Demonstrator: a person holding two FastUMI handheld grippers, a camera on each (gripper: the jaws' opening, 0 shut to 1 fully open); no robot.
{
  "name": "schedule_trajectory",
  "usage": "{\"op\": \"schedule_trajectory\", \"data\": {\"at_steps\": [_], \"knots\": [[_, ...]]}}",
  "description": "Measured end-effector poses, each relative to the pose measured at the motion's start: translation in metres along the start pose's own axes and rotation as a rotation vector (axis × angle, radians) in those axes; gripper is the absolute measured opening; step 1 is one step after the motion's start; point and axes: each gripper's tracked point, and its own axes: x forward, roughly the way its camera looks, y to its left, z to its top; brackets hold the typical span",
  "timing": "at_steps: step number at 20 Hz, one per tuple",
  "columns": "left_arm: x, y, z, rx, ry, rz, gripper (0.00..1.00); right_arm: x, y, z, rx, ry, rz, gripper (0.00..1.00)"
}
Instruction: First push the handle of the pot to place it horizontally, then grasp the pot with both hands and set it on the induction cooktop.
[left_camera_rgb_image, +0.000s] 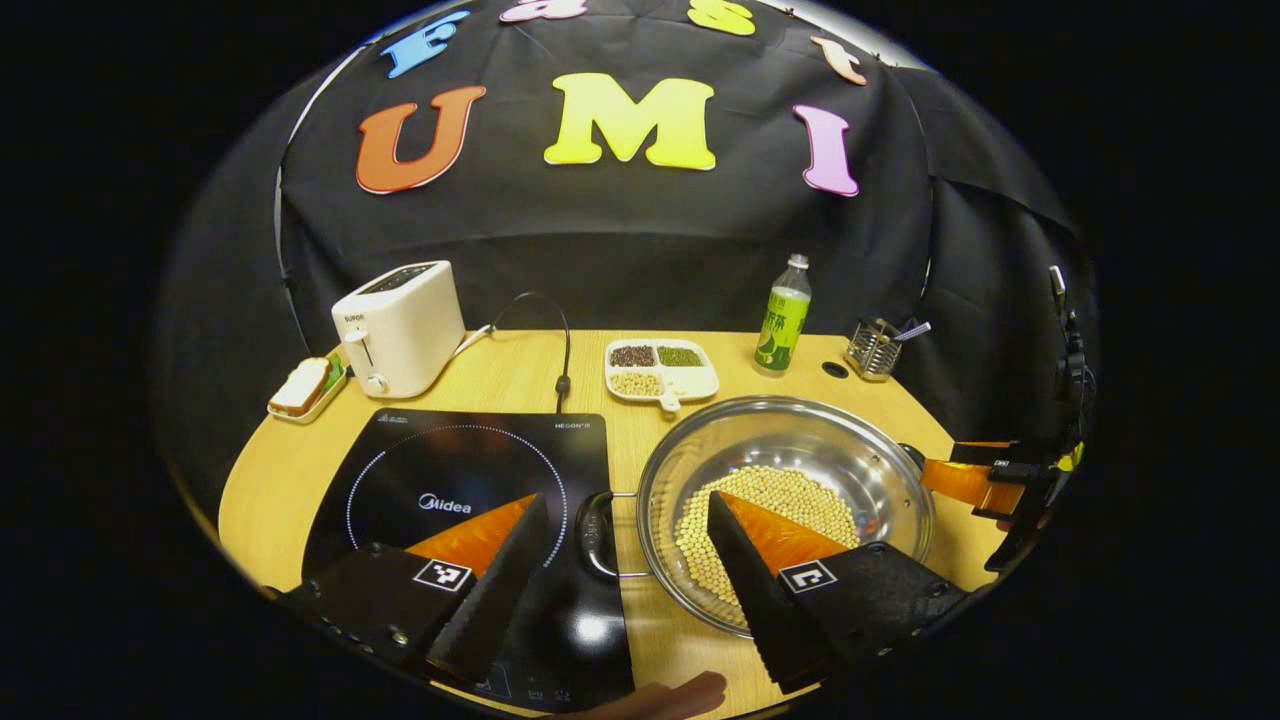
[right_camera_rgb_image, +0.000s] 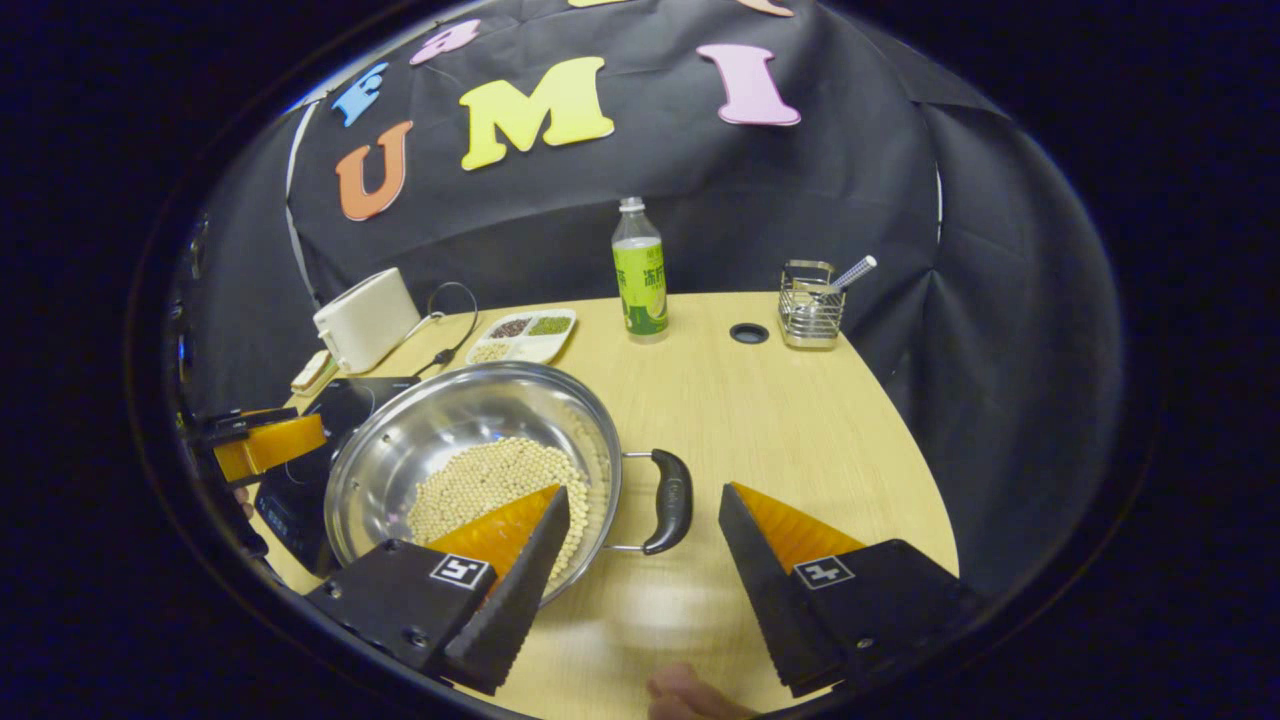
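A steel pot (left_camera_rgb_image: 800, 440) with soybeans in its bottom stands on the wooden table, just right of the black induction cooktop (left_camera_rgb_image: 450, 470). Its dark left handle (left_camera_rgb_image: 597, 535) reaches over the cooktop's edge and lies between the spread fingers of my left gripper (left_camera_rgb_image: 628, 497), which is open. In the right gripper view the pot (right_camera_rgb_image: 450, 410) has its dark right handle (right_camera_rgb_image: 670, 500) pointing sideways, inside the gap of my open right gripper (right_camera_rgb_image: 643, 490). Neither handle is pressed. The right gripper (left_camera_rgb_image: 985, 485) appears past the pot's far side, and the left gripper (right_camera_rgb_image: 265, 440) at the pot's left.
At the back of the table stand a white toaster (left_camera_rgb_image: 400, 325), bread on a small tray (left_camera_rgb_image: 300, 390), a divided dish of beans (left_camera_rgb_image: 660, 370), a green bottle (left_camera_rgb_image: 782, 325) and a wire holder (left_camera_rgb_image: 872, 348). A black cable (left_camera_rgb_image: 560, 340) runs to the cooktop. A fingertip shows at the bottom edge (right_camera_rgb_image: 685, 695).
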Motion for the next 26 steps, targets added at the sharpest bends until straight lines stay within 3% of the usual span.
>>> {"op": "schedule_trajectory", "data": {"at_steps": [2,8,12,14,15,16,17,18,19,20,21,22,23,24,25,26], "knots": [[0.010,-0.001,-0.009,-0.010,0.042,-0.002,0.95,0.008,-0.006,0.000,-0.001,0.008,-0.026,0.94],[0.029,-0.005,-0.028,-0.060,0.146,-0.029,0.96,0.033,-0.004,-0.005,-0.028,0.071,-0.012,0.95],[0.037,0.002,-0.035,-0.090,0.187,-0.011,0.90,0.045,-0.006,-0.005,-0.027,0.090,-0.034,0.95],[0.039,0.002,-0.033,-0.108,0.190,-0.021,0.79,0.049,-0.001,-0.011,-0.009,0.112,-0.020,0.94],[0.039,0.003,-0.033,-0.112,0.193,-0.015,0.78,0.050,0.001,-0.013,0.000,0.123,-0.013,0.92],[0.040,0.006,-0.034,-0.105,0.199,-0.005,0.63,0.051,0.002,-0.012,0.005,0.123,-0.011,0.87],[0.039,0.008,-0.035,-0.095,0.202,0.001,0.70,0.050,0.003,-0.011,0.007,0.118,-0.012,0.84],[0.040,0.010,-0.036,-0.087,0.209,0.008,0.66,0.049,0.005,-0.008,0.007,0.107,-0.009,0.84],[0.039,0.010,-0.035,-0.087,0.200,0.008,0.49,0.049,0.005,-0.006,0.008,0.101,-0.017,0.81],[0.039,0.009,-0.036,-0.085,0.205,0.009,0.60,0.050,0.003,-0.006,0.008,0.111,-0.032,0.77],[0.038,0.010,-0.035,-0.085,0.202,0.008,0.60,0.051,0.004,-0.008,0.006,0.114,-0.033,0.66],[0.038,0.009,-0.036,-0.085,0.204,0.008,0.70,0.052,0.004,-0.008,0.005,0.115,-0.031,0.67],[0.038,0.010,-0.035,-0.082,0.205,0.008,0.58,0.051,0.004,-0.008,0.005,0.115,-0.032,0.67],[0.038,0.010,-0.036,-0.081,0.207,0.006,0.68,0.051,0.004,-0.008,0.002,0.119,-0.031,0.67],[0.042,0.009,-0.037,-0.079,0.210,0.006,0.47,0.051,0.004,-0.008,-0.002,0.122,-0.033,0.67],[0.040,0.009,-0.036,-0.073,0.212,0.006,0.57,0.050,0.003,-0.009,-0.006,0.127,-0.033,0.66]]}}
